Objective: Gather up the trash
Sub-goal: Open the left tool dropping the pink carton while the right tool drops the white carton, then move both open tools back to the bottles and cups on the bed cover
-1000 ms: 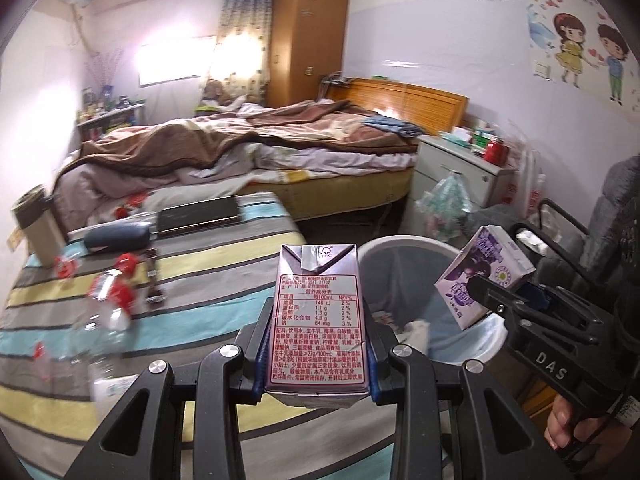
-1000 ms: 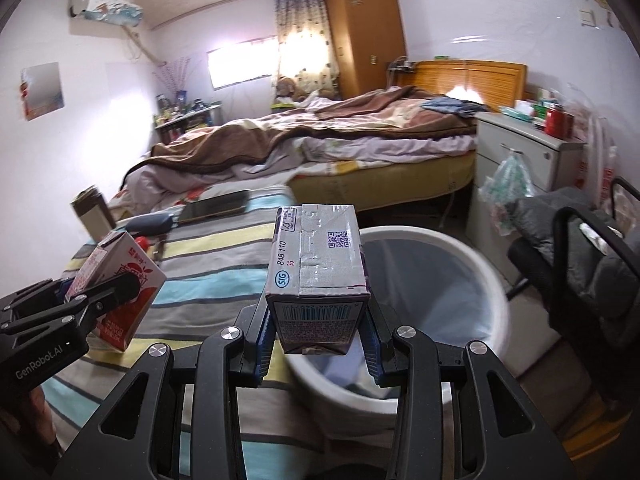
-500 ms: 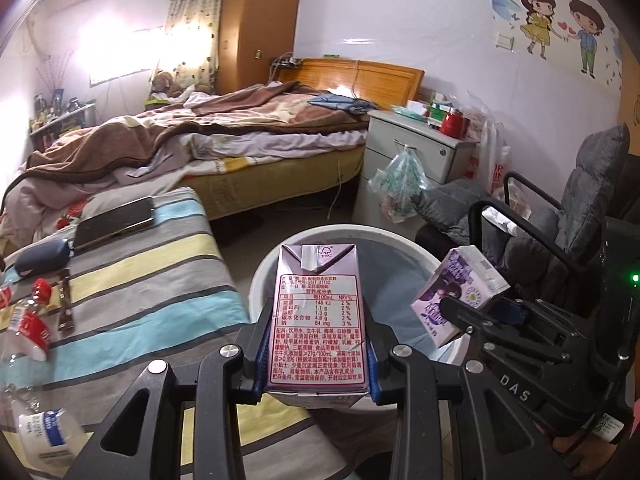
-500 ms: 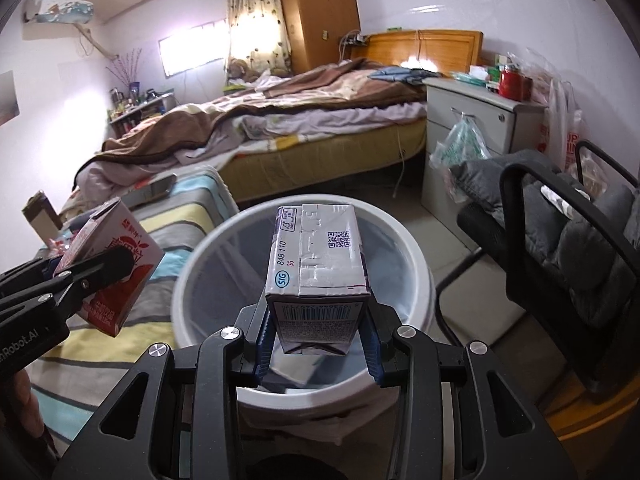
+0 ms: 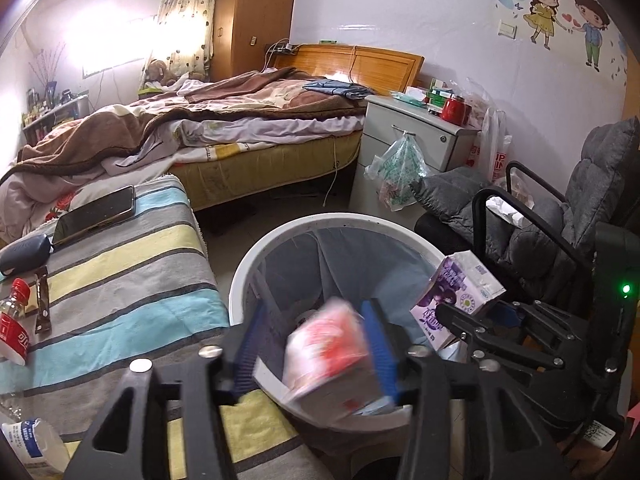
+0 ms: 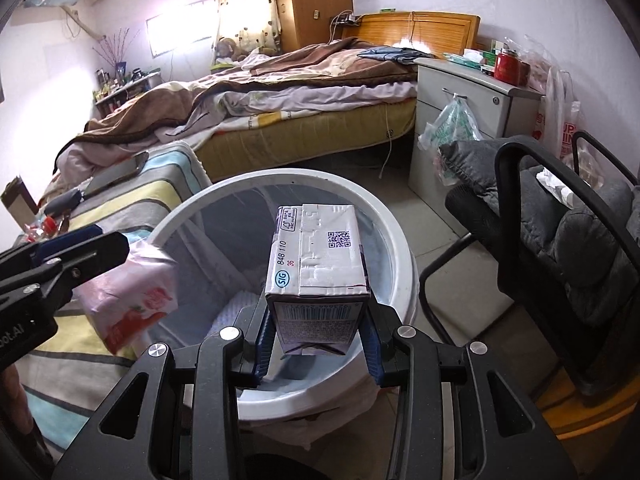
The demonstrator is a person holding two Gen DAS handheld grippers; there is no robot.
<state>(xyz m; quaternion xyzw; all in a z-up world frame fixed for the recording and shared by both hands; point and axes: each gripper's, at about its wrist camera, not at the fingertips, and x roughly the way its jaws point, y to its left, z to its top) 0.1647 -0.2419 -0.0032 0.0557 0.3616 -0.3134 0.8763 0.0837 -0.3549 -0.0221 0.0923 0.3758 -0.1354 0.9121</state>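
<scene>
The left tongs [image 5: 316, 344] stand spread over the white trash bin [image 5: 256, 256], their blue pads apart from a red-and-white drink carton [image 5: 332, 360] that shows blurred and tilted between them above the bin's near rim; in the right wrist view the same carton [image 6: 132, 300] is a pale smear just under the left tongs' tips [image 6: 104, 246], touching neither jaw as far as can be told. The right tongs [image 6: 318, 336] are clenched on a purple drink carton [image 6: 316, 272], gripped by its lower end between the blue pads, its flat bottom with a QR code and printed numbers turned up, directly above the bin's lined opening [image 6: 396, 232]. From the left wrist the purple carton [image 5: 456, 296] sits tilted in the right tongs [image 5: 460, 320] over the bin's right rim. Left of the bin a striped cloth [image 5: 120, 272] covers a surface carrying a dark phone [image 5: 94, 216], a red-capped bottle [image 5: 14, 320] and a brown sachet [image 5: 42, 304]. A grey padded chair [image 5: 560, 224] stands to the right of the bin, and an unmade bed [image 5: 224, 120] lies beyond.
</scene>
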